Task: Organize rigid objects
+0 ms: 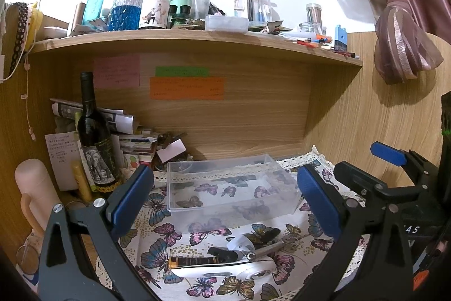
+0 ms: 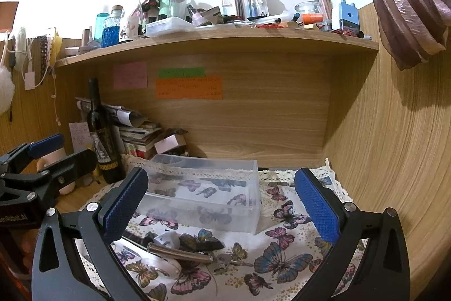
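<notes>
We've got the left gripper (image 1: 225, 199) and right gripper (image 2: 221, 202) both spread wide, holding nothing, hovering over the little pile of objects (image 1: 225, 258) near us (pen, clip, white gadget), clear bin (image 1: 231, 185) just behind, presumably waiting to collect them.

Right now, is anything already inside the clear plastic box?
No: the clear plastic box shows only the butterfly cloth through its bottom; the small objects lie in front of it.
</notes>
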### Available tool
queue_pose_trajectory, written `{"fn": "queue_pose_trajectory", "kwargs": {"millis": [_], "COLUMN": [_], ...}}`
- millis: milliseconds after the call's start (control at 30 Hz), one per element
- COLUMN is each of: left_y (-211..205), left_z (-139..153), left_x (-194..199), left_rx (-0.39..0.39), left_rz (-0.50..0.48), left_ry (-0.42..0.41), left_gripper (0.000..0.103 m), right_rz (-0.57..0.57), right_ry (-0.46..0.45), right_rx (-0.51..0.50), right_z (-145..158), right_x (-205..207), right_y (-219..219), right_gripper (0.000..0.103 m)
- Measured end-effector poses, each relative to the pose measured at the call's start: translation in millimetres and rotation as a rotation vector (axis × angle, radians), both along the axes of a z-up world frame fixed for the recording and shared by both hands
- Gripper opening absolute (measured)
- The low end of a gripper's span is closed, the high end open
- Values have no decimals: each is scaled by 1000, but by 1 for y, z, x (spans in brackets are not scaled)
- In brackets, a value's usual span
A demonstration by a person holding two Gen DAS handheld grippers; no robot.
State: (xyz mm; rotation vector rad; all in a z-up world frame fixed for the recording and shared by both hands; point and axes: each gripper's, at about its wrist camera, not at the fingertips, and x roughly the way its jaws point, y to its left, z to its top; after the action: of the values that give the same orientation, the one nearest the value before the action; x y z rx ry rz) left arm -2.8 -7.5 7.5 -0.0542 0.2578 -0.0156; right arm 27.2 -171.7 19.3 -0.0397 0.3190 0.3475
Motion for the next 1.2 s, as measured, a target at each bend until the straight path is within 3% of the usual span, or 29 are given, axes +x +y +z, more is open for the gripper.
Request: {"fn": "queue_pose_trajectory", "kwargs": {"millis": [1200], "left_y": [1], "left_z": [2], "left_x": [1], "left_rx": [-9], "left_rz": [-5], "left_ry": [0], "left_gripper": [103], "right_rz": [-1], "right_ry": [1], "right_rx": [26], "right_z": [2], "right_x": [-4], "right_y": [1], "right_gripper": [103]}}
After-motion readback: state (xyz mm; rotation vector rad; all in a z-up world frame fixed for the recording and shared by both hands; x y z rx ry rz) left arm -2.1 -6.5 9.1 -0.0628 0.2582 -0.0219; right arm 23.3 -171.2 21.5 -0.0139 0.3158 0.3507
